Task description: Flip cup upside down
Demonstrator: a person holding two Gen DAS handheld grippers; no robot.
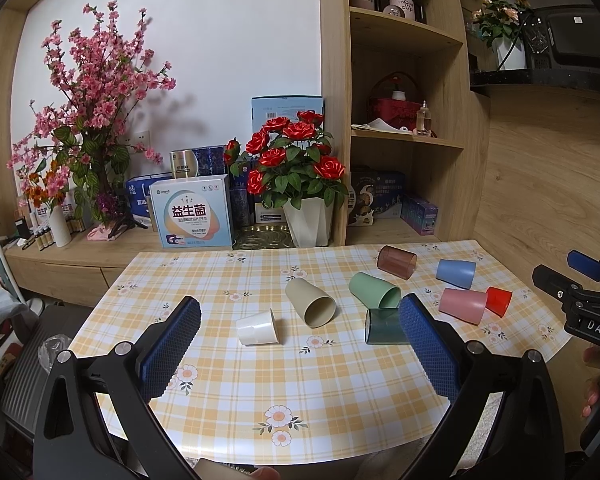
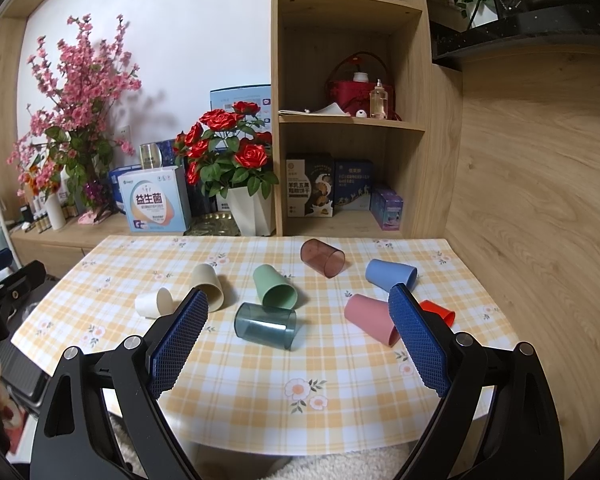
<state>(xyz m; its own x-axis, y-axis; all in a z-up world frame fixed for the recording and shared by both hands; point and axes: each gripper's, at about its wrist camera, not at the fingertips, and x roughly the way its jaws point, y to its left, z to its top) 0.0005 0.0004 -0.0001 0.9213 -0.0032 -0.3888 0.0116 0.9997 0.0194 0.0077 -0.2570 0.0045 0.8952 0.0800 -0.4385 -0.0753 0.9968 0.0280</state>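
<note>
Several cups lie on their sides on the checked table (image 1: 300,392): a white cup (image 1: 257,327), a beige cup (image 1: 310,302), a green cup (image 1: 374,290), a clear teal cup (image 1: 384,326), a clear brown cup (image 1: 397,262), a blue cup (image 1: 456,274), a pink cup (image 1: 462,305) and a red cup (image 1: 499,300). My left gripper (image 1: 300,320) is open and empty above the near table, the white and beige cups between its fingers. My right gripper (image 2: 298,304) is open and empty, with the teal cup (image 2: 265,325) and pink cup (image 2: 370,318) ahead of it.
A potted red rose plant (image 1: 296,176) and boxes (image 1: 192,216) stand on the wooden ledge behind the table. A shelf unit (image 1: 404,120) rises at the back right. A wooden wall (image 2: 540,200) flanks the table's right side. The right gripper's body (image 1: 580,300) shows at the right edge.
</note>
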